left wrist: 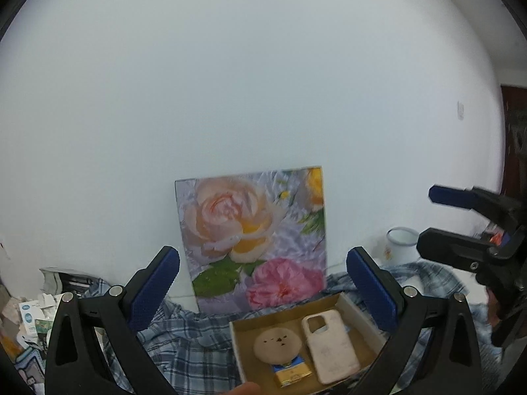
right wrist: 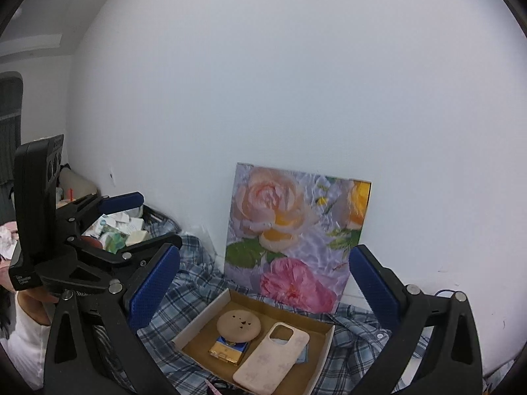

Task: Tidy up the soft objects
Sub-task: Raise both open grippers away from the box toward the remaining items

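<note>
The cardboard box (right wrist: 324, 345) on the plaid cloth (left wrist: 184, 335) already holds a round pad (right wrist: 239, 325), a phone case (right wrist: 271, 358) and a small gold-and-blue packet (right wrist: 227, 350); the left gripper (left wrist: 263, 283) and right gripper (right wrist: 263, 279) hover above, jaws spread wide and empty, so the sorting looks mostly done, though whether anything is left I cannot tell

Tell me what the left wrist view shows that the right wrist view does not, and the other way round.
Only the left wrist view shows a white enamel mug by the wall and the open right tool. Only the right wrist view shows the open left tool and a black bag of packets. Both show the cardboard box holding a phone case and round plush, the plaid cloth and the flower painting.
</note>
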The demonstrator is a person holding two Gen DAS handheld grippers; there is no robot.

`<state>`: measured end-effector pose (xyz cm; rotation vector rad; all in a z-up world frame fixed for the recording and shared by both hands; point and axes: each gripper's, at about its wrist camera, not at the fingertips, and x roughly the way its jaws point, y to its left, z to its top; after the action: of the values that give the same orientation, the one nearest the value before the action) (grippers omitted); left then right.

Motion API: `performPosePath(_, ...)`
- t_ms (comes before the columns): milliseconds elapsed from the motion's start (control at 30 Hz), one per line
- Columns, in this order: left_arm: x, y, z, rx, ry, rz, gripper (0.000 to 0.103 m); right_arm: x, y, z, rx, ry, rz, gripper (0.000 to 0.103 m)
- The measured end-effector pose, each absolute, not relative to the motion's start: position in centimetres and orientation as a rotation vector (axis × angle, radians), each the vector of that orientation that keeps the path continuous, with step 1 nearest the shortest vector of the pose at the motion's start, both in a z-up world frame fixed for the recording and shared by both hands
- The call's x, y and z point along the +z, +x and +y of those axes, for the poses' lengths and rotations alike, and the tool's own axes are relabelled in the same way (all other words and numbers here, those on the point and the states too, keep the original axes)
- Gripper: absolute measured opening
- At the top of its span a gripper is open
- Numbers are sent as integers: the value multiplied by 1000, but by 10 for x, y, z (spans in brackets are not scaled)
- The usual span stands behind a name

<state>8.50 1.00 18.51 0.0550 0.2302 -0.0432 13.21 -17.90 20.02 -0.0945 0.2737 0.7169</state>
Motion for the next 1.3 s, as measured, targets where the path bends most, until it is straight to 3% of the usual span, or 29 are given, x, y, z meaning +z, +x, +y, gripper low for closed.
performPosePath(400, 192, 55, 6, -180, -11, 296, 103, 209, 94, -211, 757, -57, 232, 102)
performPosePath(833, 153, 34, -10, -212, 49, 392, 103, 160, 63, -232, 762, -78, 305, 102)
performPosePath(1300, 89, 44, -12, -249, 81, 578, 103, 71, 82, -242, 735, -69, 496, 102)
